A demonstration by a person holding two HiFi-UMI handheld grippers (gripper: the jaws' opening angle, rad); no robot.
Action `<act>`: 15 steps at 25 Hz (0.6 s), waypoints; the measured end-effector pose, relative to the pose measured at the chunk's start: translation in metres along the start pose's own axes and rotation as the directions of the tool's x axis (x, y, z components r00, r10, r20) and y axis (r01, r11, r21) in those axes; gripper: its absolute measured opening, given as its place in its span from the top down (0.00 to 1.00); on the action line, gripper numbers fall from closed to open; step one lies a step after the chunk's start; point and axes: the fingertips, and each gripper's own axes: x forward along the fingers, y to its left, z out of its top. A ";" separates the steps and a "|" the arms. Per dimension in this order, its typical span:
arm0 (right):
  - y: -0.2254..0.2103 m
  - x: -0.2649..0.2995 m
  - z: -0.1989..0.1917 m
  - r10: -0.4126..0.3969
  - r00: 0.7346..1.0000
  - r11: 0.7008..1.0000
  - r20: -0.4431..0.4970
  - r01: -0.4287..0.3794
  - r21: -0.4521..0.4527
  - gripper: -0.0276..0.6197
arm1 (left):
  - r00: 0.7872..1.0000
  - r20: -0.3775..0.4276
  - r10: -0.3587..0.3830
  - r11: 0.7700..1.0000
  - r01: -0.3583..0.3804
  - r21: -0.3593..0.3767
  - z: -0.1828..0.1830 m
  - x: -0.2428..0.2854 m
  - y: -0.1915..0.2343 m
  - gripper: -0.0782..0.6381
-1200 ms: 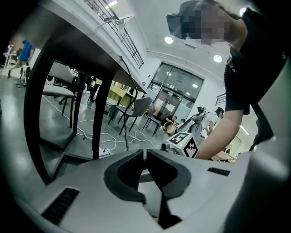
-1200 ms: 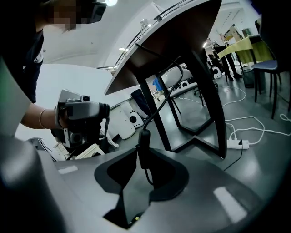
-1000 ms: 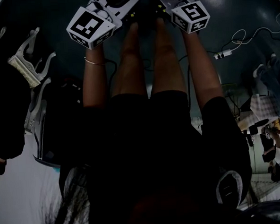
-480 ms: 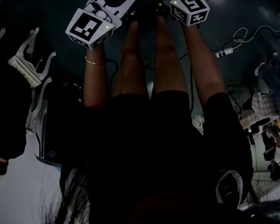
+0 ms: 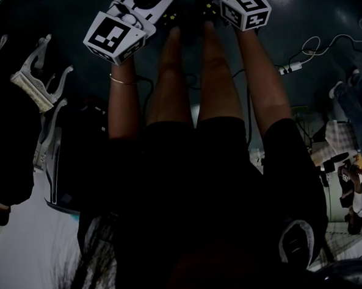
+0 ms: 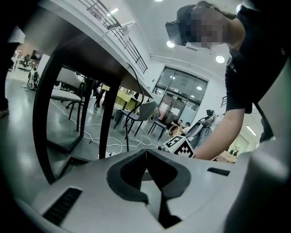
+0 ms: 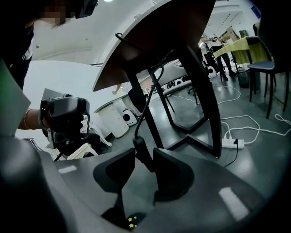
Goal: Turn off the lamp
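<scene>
No lamp shows in any view. In the right gripper view a black cord (image 7: pixel 149 98) hangs from the dark table top (image 7: pixel 154 41), and its inline switch (image 7: pixel 142 152) lies between the jaws of my right gripper (image 7: pixel 144 158). Those jaws have just been opening; the pads stand apart, with the switch close to the left one. My left gripper (image 6: pixel 146 154) is shut with nothing in it and points under the table. In the dark head view both marker cubes (image 5: pixel 114 36) (image 5: pixel 245 10) sit at the top, above the person's legs; the fingertips are out of frame there.
The black table legs (image 7: pixel 200 91) rise just beyond the switch. A white power strip (image 7: pixel 229 143) and loose white cable lie on the grey floor. Chairs (image 6: pixel 141 116) stand further off. White equipment (image 5: pixel 37 88) lies at the left of the head view.
The right gripper's marker cube has shifted slightly toward the top of the head view. The left gripper has kept still.
</scene>
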 end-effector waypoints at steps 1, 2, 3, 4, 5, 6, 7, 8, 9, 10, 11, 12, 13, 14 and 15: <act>0.000 0.000 0.000 -0.001 1.000 1.000 -0.002 0.001 -0.001 0.81 | 1.000 0.000 0.001 1.000 -0.001 -0.002 0.000 0.000 0.000 0.88; 0.001 0.000 0.001 0.000 1.000 1.000 -0.001 0.000 0.000 0.81 | 1.000 0.000 0.002 1.000 -0.002 -0.003 0.000 -0.001 0.001 0.88; 0.001 0.000 0.002 0.001 1.000 1.000 0.002 -0.001 0.003 0.81 | 1.000 0.000 0.002 1.000 -0.002 -0.005 0.000 -0.001 0.001 0.88; 0.001 0.000 0.003 0.001 1.000 1.000 0.008 -0.001 0.008 0.81 | 1.000 0.001 0.002 1.000 -0.002 -0.005 0.000 -0.001 0.001 0.88; 0.001 0.000 0.005 0.000 1.000 1.000 0.015 0.000 0.012 0.81 | 1.000 0.001 0.001 1.000 -0.001 -0.006 0.000 -0.001 0.000 0.88; 0.000 -0.001 0.006 -0.002 1.000 1.000 0.022 0.002 0.014 0.81 | 1.000 0.000 0.001 1.000 -0.001 -0.007 0.000 -0.001 0.000 0.88; 0.000 -0.001 0.008 -0.003 1.000 1.000 0.028 0.003 0.016 0.81 | 1.000 -0.001 0.000 1.000 0.000 -0.008 0.000 0.000 0.000 0.88; 0.000 -0.001 0.010 -0.003 0.999 1.000 0.032 0.003 0.016 0.81 | 1.000 -0.001 0.001 1.000 -0.001 -0.009 0.000 0.000 0.000 0.88; 0.000 -0.002 0.011 -0.004 0.999 1.000 0.036 0.003 0.015 0.81 | 1.000 0.000 0.002 1.000 -0.002 -0.010 0.000 0.000 -0.001 0.88; 0.001 -0.002 0.013 -0.005 0.999 1.000 0.040 0.004 0.014 0.81 | 1.000 0.001 0.004 1.000 -0.004 -0.013 0.000 0.000 -0.001 0.88; 0.002 -0.003 0.014 -0.005 0.999 1.000 0.045 0.005 0.013 0.81 | 1.000 0.000 0.007 1.000 -0.007 -0.015 -0.001 -0.001 0.000 0.88; 0.003 -0.003 0.016 -0.006 0.999 1.000 0.050 0.006 0.012 0.81 | 1.000 -0.002 0.012 1.000 -0.012 -0.017 -0.001 -0.002 0.000 0.88; 0.003 -0.003 0.018 -0.007 0.999 1.000 0.053 0.007 0.008 0.81 | 1.000 -0.004 0.019 1.000 -0.019 -0.018 -0.001 -0.003 0.001 0.88; 0.004 -0.003 0.019 -0.007 0.999 1.000 0.054 0.007 0.001 0.81 | 1.000 -0.005 0.025 1.000 -0.025 -0.018 -0.001 -0.003 0.002 0.88; 0.005 -0.003 0.021 -0.007 0.999 1.000 0.054 0.008 -0.008 0.81 | 1.000 -0.002 0.029 0.999 -0.029 -0.017 0.000 -0.004 0.003 0.88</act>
